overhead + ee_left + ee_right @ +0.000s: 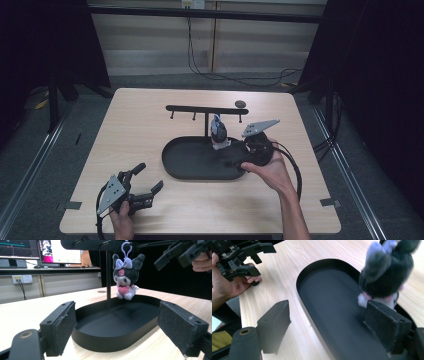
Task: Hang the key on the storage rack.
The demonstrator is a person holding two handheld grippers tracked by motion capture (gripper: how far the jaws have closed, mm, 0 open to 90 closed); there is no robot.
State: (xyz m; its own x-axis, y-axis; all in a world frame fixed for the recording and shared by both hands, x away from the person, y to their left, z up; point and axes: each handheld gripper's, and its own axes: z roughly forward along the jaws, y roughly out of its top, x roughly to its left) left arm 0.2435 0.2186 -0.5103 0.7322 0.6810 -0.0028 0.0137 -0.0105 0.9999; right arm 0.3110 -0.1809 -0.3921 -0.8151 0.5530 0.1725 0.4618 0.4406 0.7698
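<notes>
The plush toy [125, 277] hangs by its pale purple loop [126, 248] from the bar of the black stand [206, 111], dangling just over the far rim of the oval tray [190, 165], so it looks either just hung or not yet taken down; nothing in these pictures settles which. The right claw [235, 161] sits over the tray at about 5 o'clock from the toy, its jaws spread wide and holding nothing, one pad [384, 323] close beside the toy's underside. The left claw [147, 182] rests near the counter's [140, 120] 7 o'clock corner, well apart from the tray, also wide open and empty. In the right gripper view the toy is blurred and cut off at the top, and whether that pad touches it is unclear. The hook under the loop is hard to make out.
</notes>
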